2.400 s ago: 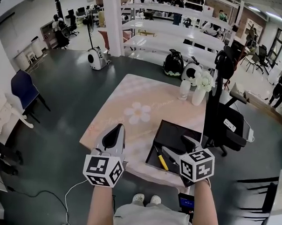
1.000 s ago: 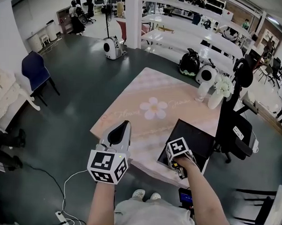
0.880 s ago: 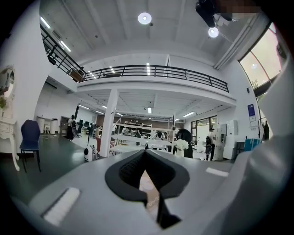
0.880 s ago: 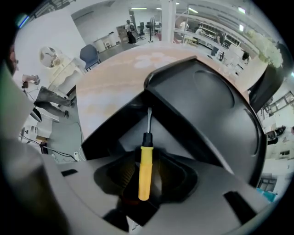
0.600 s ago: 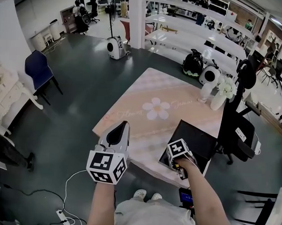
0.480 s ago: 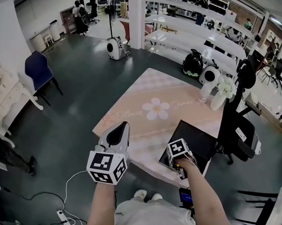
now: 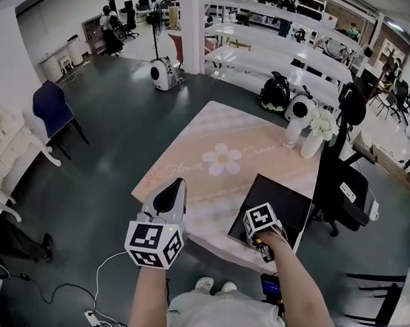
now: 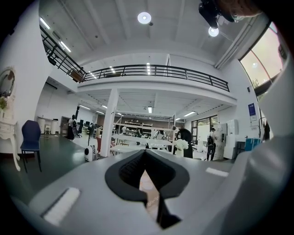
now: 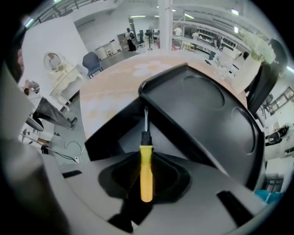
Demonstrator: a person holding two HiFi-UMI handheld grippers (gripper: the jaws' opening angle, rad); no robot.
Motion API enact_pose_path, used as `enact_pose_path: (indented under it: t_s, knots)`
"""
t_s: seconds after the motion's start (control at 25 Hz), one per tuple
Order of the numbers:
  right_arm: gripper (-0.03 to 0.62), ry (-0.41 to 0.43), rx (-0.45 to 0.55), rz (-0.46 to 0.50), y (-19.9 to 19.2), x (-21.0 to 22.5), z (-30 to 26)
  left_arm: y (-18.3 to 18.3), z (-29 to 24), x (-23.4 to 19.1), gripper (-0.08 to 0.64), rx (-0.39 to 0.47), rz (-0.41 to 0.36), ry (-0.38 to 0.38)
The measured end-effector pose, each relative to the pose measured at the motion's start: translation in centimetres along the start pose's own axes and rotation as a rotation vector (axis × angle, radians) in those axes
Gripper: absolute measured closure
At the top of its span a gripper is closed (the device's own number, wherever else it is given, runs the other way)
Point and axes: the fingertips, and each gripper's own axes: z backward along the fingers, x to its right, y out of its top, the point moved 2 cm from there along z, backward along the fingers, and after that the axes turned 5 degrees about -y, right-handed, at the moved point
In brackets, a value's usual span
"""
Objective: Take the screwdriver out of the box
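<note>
A black box (image 7: pixel 288 200) lies open at the near right corner of the pink table (image 7: pixel 213 136). My right gripper (image 7: pixel 258 242) points steeply down into the box's near left corner. Seen from the right gripper view, the screwdriver (image 9: pixel 145 176) has a yellow handle, and my right gripper (image 9: pixel 145 153) is shut on it. Its metal shaft points at the box wall (image 9: pixel 183 124). My left gripper (image 7: pixel 175 186) hovers level over the table's near edge, left of the box, jaws shut and empty. In the left gripper view the left gripper (image 8: pixel 146 161) faces across the hall.
Two white vases with flowers (image 7: pixel 313 137) stand at the table's far right corner. A black office chair (image 7: pixel 343 189) is close to the table's right side. A white cable (image 7: pixel 108 274) runs over the floor below my left arm. A blue chair (image 7: pixel 48 105) stands far left.
The right gripper has gone from open above the box to down in its near corner, closed on the screwdriver that lay there. The left gripper has stayed in place.
</note>
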Motion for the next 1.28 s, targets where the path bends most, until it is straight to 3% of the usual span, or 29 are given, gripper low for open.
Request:
enact_pose_path:
  t_s: [0.32,0.8,1.28]
  knots:
    - [0.511,0.031,0.083,0.103,0.1,-0.5,2.7,0.3,-0.4,1.5,0.556,0.01,0.005,-0.047]
    - [0.511,0.036,0.237,0.089,1.0,-0.2,7.0,0.9,-1.1,3.6,0.557,0.03,-0.004,-0.094]
    - [0.511,0.011,0.471,0.071,1.0,1.9,12.4,2.4,-2.3,5.5,0.557,0.065,-0.028,-0.138]
